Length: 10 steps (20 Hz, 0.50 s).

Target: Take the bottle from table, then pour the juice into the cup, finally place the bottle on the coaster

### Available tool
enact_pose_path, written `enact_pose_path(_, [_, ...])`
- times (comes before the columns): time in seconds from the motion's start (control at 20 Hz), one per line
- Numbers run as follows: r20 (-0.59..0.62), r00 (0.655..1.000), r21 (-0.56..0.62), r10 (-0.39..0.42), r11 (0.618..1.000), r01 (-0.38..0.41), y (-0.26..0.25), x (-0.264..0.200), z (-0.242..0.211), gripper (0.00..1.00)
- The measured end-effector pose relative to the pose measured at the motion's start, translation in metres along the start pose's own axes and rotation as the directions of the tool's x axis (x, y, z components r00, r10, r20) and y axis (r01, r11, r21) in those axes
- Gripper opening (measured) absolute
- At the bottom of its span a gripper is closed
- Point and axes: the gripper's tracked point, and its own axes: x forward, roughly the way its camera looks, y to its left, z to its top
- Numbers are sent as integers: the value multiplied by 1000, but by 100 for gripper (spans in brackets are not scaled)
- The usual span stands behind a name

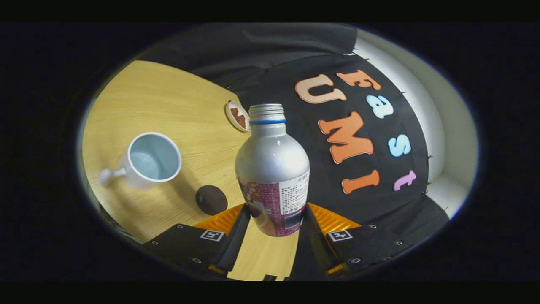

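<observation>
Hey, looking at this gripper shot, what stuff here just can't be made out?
- Bottle, gripper view: what's inside is hidden by its opaque silver wall.
- Bottle's base: where the jaws of the gripper meet it is covered by the bottle itself.
- Small dish beyond the bottle: partly hidden by the neck, and its brown contents are too small to identify.

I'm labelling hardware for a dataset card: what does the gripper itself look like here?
The gripper has two black fingers with ribbed black pads on their inner faces. Behind them sit ridged orange panels and black plates studded with silver screws. Each side carries a small square black-and-white marker tag.
</observation>
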Motion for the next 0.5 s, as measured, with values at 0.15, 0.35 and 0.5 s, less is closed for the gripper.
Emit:
enact_pose_path(0.15, [-12, 998, 225, 64, 972, -60, 11, 10, -9, 74])
enact_pose_path(0.35, [14, 986, 577, 169, 804, -146, 28, 21, -10, 74])
enact_pose_path(0.5, [19, 983, 706, 184, 694, -144, 33, 36, -17, 74])
